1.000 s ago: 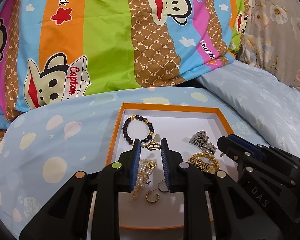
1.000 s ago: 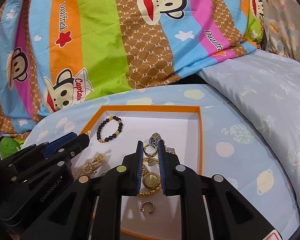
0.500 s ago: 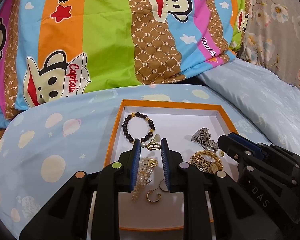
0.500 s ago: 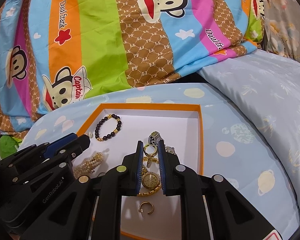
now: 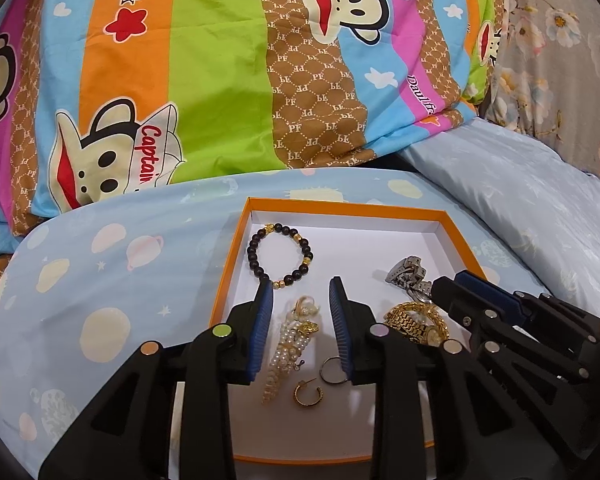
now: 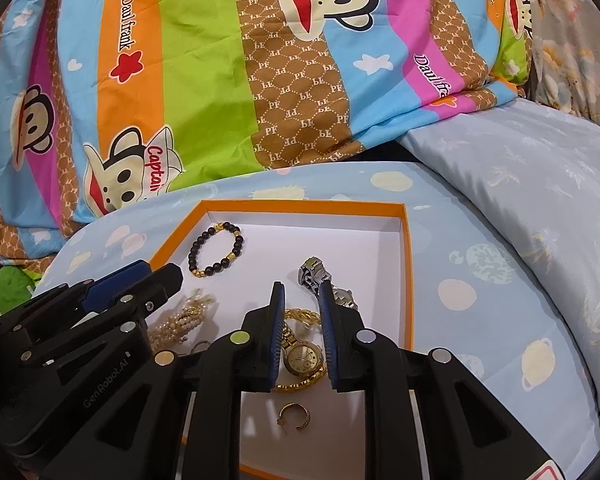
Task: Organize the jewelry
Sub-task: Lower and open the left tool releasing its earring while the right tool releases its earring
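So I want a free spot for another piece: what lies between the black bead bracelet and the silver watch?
Nothing: bare white box floor separates the black bead bracelet and silver watch, clearest in the left wrist view.

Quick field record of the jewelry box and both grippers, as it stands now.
container: orange box, white inside, on blue bedding
contents: dark bead bracelet, pearl bracelet, gold watch, silver watch, gold hoop earring, silver hoop
left hand-held gripper: jaws opening, astride pearl bracelet, not gripping
right hand-held gripper: narrow gap, astride gold watch, grip unclear
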Action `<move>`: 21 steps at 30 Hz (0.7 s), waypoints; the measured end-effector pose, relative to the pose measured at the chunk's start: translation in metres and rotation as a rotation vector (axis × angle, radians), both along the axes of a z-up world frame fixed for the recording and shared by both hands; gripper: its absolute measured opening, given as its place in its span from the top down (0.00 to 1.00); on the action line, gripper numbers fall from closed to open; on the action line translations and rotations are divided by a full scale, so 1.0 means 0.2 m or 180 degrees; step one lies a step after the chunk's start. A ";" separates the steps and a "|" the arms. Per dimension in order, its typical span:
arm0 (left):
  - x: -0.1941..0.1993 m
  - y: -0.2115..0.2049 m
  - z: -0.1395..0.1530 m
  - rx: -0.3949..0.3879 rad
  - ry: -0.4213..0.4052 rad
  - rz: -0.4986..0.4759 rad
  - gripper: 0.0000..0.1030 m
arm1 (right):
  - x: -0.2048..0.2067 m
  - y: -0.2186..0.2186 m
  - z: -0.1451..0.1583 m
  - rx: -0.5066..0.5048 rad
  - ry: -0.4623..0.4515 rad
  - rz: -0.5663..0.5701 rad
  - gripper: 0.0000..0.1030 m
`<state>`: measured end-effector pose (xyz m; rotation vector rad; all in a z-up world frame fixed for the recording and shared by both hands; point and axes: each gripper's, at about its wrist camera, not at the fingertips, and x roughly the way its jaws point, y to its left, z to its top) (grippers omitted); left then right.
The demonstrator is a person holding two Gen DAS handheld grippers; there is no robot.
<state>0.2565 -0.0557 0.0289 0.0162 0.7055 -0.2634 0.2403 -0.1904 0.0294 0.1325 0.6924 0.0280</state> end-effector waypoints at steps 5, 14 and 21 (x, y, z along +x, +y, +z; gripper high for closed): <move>0.00 0.00 0.00 0.0007 0.0001 -0.0004 0.73 | 0.00 0.00 0.00 0.0001 -0.0007 0.0005 0.82; 0.00 0.00 0.00 0.0010 0.0001 -0.0003 0.73 | 0.00 0.01 0.00 -0.0024 -0.0006 0.0019 0.82; 0.00 0.00 0.00 0.0007 0.0002 0.0000 0.73 | 0.00 0.01 0.00 -0.0025 -0.0010 0.0021 0.82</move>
